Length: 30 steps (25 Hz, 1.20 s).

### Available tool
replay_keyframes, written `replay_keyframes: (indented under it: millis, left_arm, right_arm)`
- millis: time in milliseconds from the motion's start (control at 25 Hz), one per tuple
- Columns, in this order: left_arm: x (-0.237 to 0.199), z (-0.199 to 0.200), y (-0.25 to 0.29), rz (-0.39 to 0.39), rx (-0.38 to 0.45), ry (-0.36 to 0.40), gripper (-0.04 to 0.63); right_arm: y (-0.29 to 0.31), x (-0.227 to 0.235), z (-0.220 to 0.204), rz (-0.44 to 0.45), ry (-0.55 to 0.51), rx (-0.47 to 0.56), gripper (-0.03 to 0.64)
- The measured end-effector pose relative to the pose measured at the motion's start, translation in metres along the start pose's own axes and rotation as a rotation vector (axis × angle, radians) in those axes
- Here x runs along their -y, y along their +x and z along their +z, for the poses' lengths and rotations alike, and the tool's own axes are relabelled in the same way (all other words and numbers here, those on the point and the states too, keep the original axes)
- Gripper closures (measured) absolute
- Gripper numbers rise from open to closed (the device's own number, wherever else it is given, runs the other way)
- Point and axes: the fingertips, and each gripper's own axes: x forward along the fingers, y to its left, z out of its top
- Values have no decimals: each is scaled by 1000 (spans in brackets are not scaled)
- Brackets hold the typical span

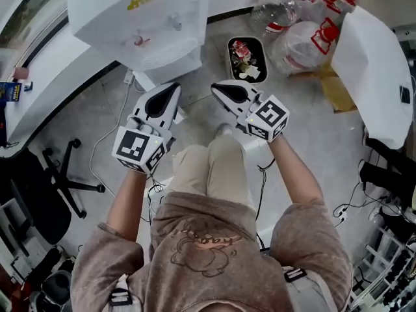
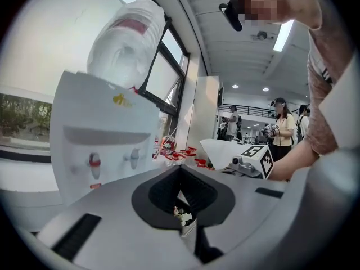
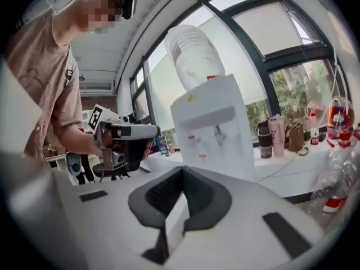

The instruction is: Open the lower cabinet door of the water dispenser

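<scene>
The white water dispenser (image 1: 140,18) stands ahead of me with an upturned bottle (image 2: 129,38) on top. In the left gripper view the dispenser (image 2: 101,139) shows its red and blue taps. In the right gripper view the dispenser (image 3: 216,131) stands straight ahead. Its lower cabinet door is hidden behind the gripper bodies in every view. My left gripper (image 1: 174,86) and right gripper (image 1: 216,88) hang side by side in the air in front of the dispenser, apart from it. Both point at it with jaws together and nothing between them. The left gripper's (image 2: 180,170) and the right gripper's (image 3: 183,170) tips meet.
On the floor to the right of the dispenser lie a black tray (image 1: 247,58), several clear bottles with red handles (image 1: 305,38), cardboard (image 1: 338,93) and a white panel (image 1: 377,77). An office chair (image 1: 58,181) stands at the left. People (image 2: 284,128) stand far behind.
</scene>
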Motion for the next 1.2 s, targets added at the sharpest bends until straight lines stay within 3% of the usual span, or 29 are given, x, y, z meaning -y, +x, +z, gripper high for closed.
replay_keyframes:
  millis: [360, 600, 800, 1040, 1200]
  left_arm:
    - [49, 174, -35, -13, -21, 7, 583]
    - [72, 262, -53, 9, -8, 21, 583]
    - [75, 292, -44, 72, -4, 6, 583]
    - [69, 302, -34, 166, 30, -5, 583]
    - [60, 308, -29, 191, 38, -13, 583]
  right_arm:
    - [-62, -64, 193, -79, 1, 38, 611]
    - [-89, -91, 277, -82, 13, 52, 611]
    - [-102, -80, 321, -77, -17, 65, 611]
    - [-108, -66, 335, -32, 22, 100, 611]
    - [-105, -53, 343, -52, 53, 123, 611]
